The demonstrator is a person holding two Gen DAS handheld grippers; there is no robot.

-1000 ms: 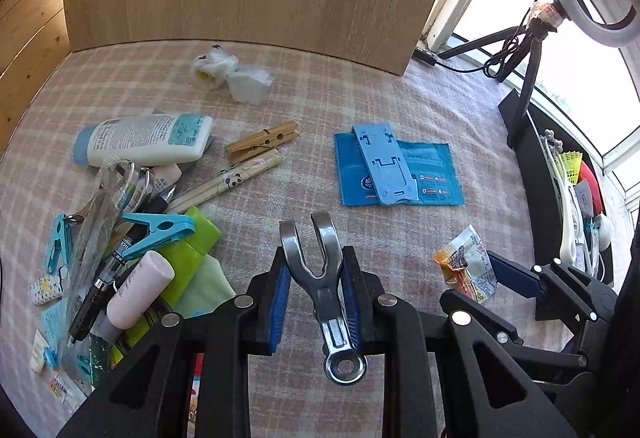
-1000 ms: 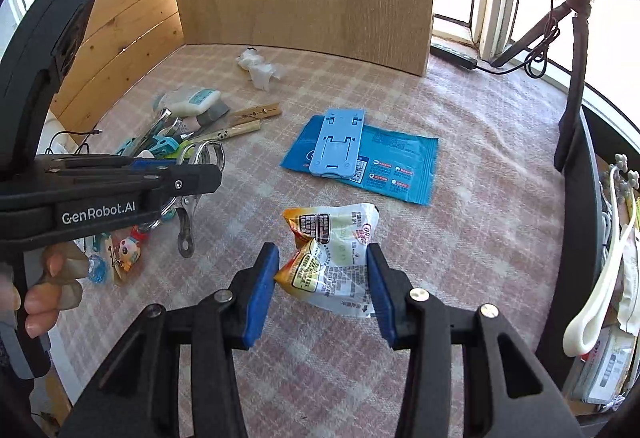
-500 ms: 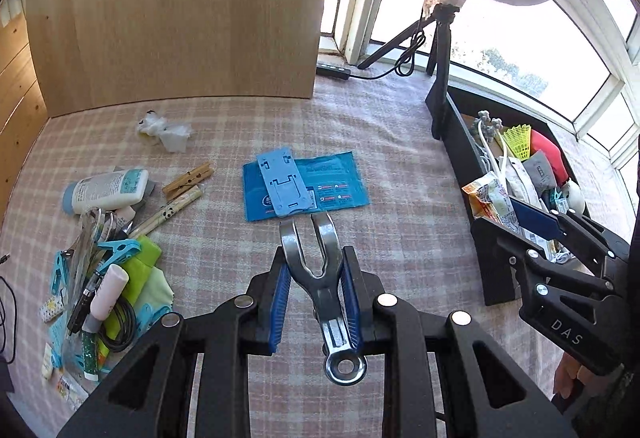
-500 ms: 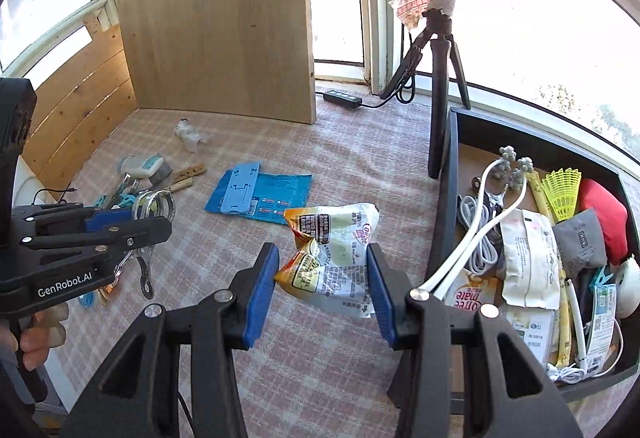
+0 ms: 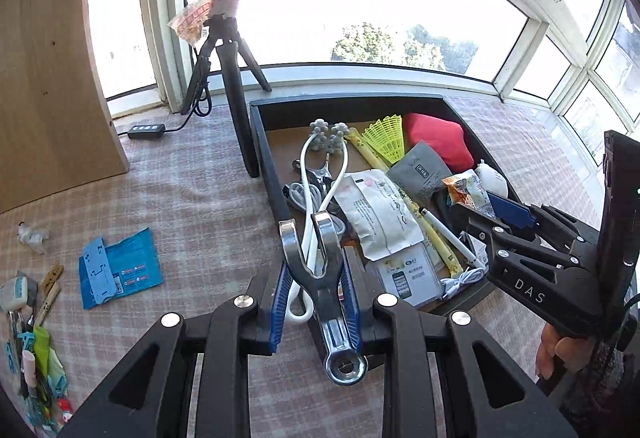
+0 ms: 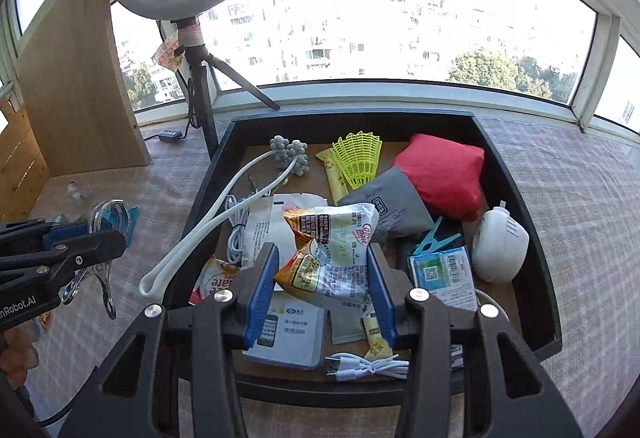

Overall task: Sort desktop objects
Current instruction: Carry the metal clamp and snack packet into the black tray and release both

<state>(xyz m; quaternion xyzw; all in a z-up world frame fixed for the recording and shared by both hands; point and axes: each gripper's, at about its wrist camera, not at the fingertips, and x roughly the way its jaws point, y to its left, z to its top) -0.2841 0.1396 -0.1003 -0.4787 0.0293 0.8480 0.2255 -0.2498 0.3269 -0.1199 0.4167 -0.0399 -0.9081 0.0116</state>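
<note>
Nearest the left wrist lens, left gripper (image 5: 316, 292) has its jaws clamped on a metal clip (image 5: 320, 278), poised over the near-left corner of the black tray (image 5: 262, 142). Right gripper (image 6: 320, 280), jaws gripping a crinkled snack packet (image 6: 332, 246), hangs above the tray's near middle. Judgement: step in hand is delivery of both items into the tray. Best done by lowering each close over a bare patch before letting go; the clip should clear the white looped massager (image 6: 208, 226) so it does not snag, and the packet should settle flat on the papers, not the cable (image 6: 368, 364). Tray already crowded: yellow shuttlecock (image 6: 358, 156), red pouch (image 6: 440, 174). Left, on the checked cloth of the bench (image 5: 192, 206), a blue packet (image 5: 120, 270) remains unsorted. Far: ring light tripod (image 5: 230, 78), wood panel, bright windows.
</note>
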